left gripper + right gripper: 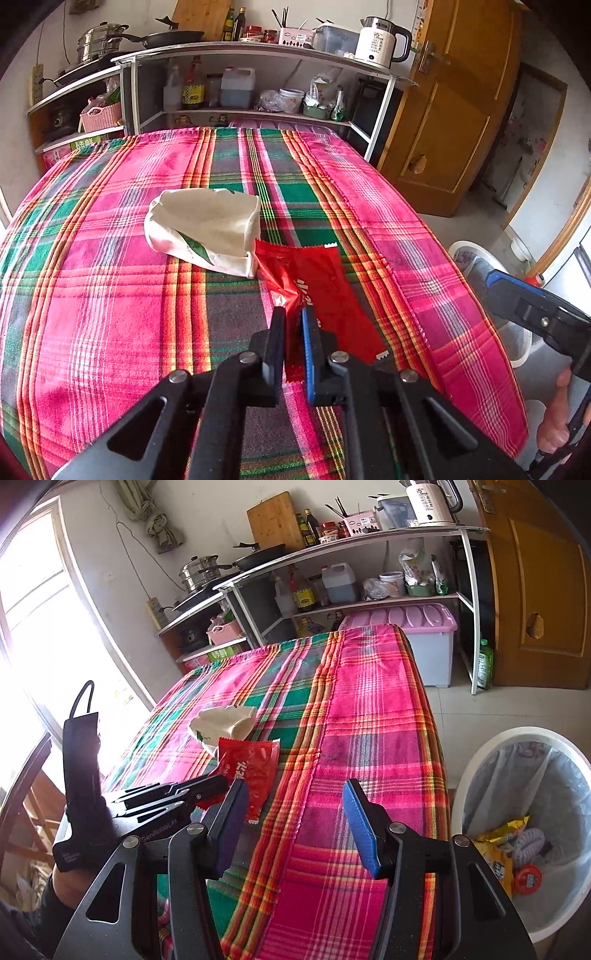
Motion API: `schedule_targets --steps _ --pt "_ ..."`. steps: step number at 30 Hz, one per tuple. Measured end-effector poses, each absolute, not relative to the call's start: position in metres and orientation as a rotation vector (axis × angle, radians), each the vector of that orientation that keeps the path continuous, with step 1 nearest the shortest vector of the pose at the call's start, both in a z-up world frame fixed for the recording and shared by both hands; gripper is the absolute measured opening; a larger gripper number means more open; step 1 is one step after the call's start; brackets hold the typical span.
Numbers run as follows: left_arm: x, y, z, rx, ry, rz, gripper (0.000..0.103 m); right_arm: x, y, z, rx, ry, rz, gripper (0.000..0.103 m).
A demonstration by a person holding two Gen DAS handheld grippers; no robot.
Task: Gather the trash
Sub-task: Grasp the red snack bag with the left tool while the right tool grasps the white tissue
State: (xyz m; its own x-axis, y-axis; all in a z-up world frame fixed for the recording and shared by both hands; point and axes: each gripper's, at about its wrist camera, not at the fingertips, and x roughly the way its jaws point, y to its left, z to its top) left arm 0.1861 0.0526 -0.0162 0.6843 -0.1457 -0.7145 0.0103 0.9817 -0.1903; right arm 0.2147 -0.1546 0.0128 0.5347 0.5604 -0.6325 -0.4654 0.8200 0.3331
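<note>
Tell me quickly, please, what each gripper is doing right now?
Left gripper: closed on the red wrapper.
Right gripper: open, holding nothing.

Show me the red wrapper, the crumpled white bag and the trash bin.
red wrapper (332,291): left wrist view, flat middle.
crumpled white bag (207,221): left wrist view, upper face.
trash bin (491,749): right wrist view, white rim.

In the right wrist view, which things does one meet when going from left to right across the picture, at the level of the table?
left gripper → white cloth bag → red wrapper → right gripper → white trash bin
</note>
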Motion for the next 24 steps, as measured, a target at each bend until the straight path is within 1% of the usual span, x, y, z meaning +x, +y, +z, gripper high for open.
schedule_targets --steps 4,14,17,24 --pt "0.168 0.058 -0.014 -0.184 0.78 -0.102 0.007 0.217 -0.145 0.014 0.118 0.798 0.621 0.054" --pt "0.134 0.112 -0.006 -0.281 0.702 -0.013 0.006 0.231 -0.106 0.004 0.121 0.853 0.668 0.054" --pt "0.129 0.126 -0.006 -0.298 0.69 0.014 0.006 0.23 -0.088 0.0 0.084 0.861 0.687 0.052" --pt "0.12 0.151 -0.009 -0.331 0.672 0.046 0.006 0.232 -0.04 0.0 -0.075 0.825 0.728 0.051"
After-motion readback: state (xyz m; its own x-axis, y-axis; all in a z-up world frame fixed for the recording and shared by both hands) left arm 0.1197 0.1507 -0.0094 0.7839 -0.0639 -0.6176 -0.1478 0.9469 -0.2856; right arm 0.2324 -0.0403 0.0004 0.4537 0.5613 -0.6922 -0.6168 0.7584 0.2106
